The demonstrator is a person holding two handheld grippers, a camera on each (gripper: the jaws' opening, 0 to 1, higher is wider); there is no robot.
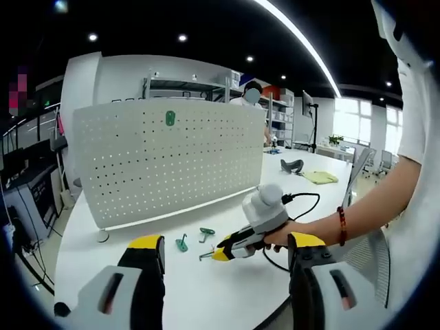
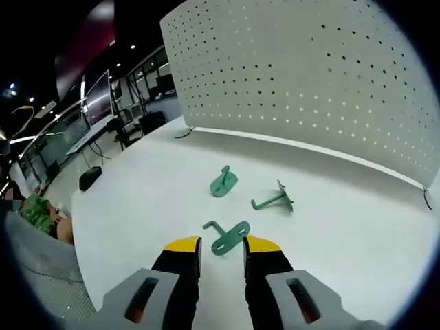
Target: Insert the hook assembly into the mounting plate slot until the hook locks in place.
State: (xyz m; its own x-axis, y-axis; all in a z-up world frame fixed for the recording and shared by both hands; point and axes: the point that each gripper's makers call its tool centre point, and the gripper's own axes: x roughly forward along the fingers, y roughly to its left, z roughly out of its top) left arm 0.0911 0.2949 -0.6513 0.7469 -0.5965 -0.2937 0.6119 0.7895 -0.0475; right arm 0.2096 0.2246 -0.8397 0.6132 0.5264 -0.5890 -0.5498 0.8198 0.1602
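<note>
A white pegboard (image 1: 165, 161) (image 2: 309, 75) stands upright on the white table, with one green hook (image 1: 170, 118) mounted near its top. Three more green hooks lie in front of it. In the right gripper view my right gripper (image 2: 223, 246) is low over the table, its yellow-tipped jaws close together around the plate end of the nearest hook (image 2: 227, 237). The other two hooks (image 2: 223, 182) (image 2: 273, 199) lie loose beyond it. In the left gripper view the right gripper (image 1: 220, 253) pinches that hook (image 1: 206, 256). My left gripper (image 1: 225, 242) stands wide open, holding nothing.
A person's arm with a red bead bracelet (image 1: 340, 225) holds the right gripper, and a black cable (image 1: 306, 199) trails from it. A yellow cloth (image 1: 320, 177) and a dark object (image 1: 292, 165) lie far back on the table. The table's edge (image 2: 89, 227) runs at the left.
</note>
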